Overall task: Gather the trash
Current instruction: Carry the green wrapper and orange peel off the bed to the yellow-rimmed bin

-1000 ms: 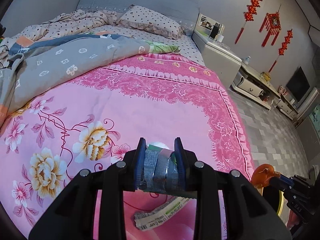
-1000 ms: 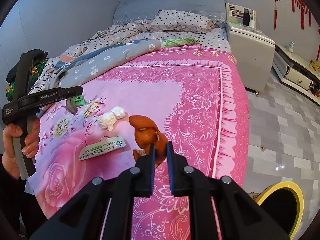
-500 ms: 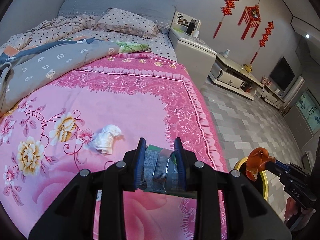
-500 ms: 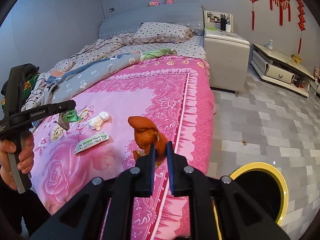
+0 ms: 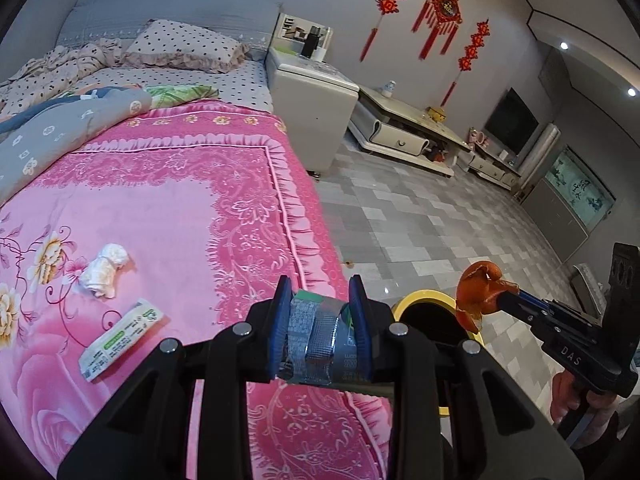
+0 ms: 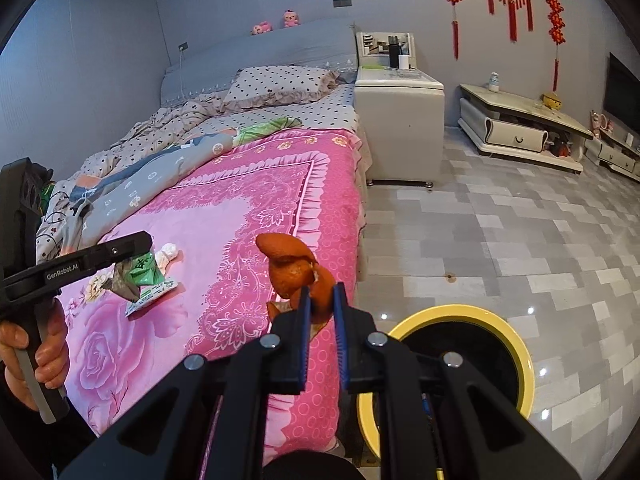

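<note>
My left gripper [image 5: 320,312] is shut on a crumpled silver-and-green wrapper [image 5: 320,336], held above the pink bed's right edge; the same wrapper shows in the right wrist view [image 6: 136,276]. My right gripper [image 6: 320,304] is shut on an orange peel [image 6: 296,264], held beside the bed just left of a yellow-rimmed trash bin [image 6: 516,344] on the floor. The peel [image 5: 480,284] and bin rim [image 5: 420,300] also show in the left wrist view. A white crumpled tissue [image 5: 104,268] and a white-green flat packet [image 5: 120,336] lie on the pink blanket [image 5: 160,220].
A white nightstand [image 6: 400,120] stands at the bed's head. A low TV cabinet [image 6: 520,128] runs along the far wall. Grey tiled floor [image 6: 520,240] lies right of the bed. A grey quilt [image 5: 48,136] and pillow [image 5: 184,44] cover the bed's far part.
Both grippers have swung right, away from the bed's middle toward the floor side. The yellow bin has come into fuller view under the right gripper. Both grips are unchanged.
</note>
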### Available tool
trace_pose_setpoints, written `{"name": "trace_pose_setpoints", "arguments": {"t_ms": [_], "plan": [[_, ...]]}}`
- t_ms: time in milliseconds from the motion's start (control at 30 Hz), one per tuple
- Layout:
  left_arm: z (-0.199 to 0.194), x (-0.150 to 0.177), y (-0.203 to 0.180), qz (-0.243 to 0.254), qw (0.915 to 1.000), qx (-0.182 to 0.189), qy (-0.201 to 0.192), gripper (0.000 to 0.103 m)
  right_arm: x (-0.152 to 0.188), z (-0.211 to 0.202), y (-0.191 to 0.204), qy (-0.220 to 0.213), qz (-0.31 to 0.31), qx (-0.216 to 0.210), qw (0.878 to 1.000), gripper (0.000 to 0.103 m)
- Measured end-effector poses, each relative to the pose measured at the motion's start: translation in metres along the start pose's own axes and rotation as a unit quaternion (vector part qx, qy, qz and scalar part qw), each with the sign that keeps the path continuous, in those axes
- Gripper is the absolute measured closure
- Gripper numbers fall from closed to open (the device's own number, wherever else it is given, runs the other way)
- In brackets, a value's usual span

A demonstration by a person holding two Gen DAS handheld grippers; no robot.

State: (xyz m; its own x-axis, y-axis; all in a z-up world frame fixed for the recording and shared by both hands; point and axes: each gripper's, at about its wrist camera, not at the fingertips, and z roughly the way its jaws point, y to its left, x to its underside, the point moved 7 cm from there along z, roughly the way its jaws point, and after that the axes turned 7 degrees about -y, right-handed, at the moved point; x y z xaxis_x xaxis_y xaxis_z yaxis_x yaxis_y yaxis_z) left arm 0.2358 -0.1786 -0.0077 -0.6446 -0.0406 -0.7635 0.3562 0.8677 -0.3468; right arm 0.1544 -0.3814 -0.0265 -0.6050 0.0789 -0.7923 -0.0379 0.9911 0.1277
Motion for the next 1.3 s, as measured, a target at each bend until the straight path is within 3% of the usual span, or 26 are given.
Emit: {"name": "trace_pose_setpoints", "arguments": {"t_ms": [600, 933, 1300], "plan": [[0.048, 0.022, -0.121, 0.026, 0.9957, 0.082, 0.035, 0.075, 0.009, -0.048, -0.100, -0.024, 0.059, 0.063, 0.996, 0.093], [0.084, 0.046, -0.161, 0.031, 0.9927, 0.098, 0.064, 0.075, 0.020, -0.051, -0.136, -0.020, 0.088, 0.077, 0.993, 0.093], [0.121, 0.073, -0.184, 0.045, 0.9908, 0.090, 0.090, 0.075, 0.033, -0.030, -0.170, 0.000, 0.126, 0.085, 0.988, 0.093]]}}
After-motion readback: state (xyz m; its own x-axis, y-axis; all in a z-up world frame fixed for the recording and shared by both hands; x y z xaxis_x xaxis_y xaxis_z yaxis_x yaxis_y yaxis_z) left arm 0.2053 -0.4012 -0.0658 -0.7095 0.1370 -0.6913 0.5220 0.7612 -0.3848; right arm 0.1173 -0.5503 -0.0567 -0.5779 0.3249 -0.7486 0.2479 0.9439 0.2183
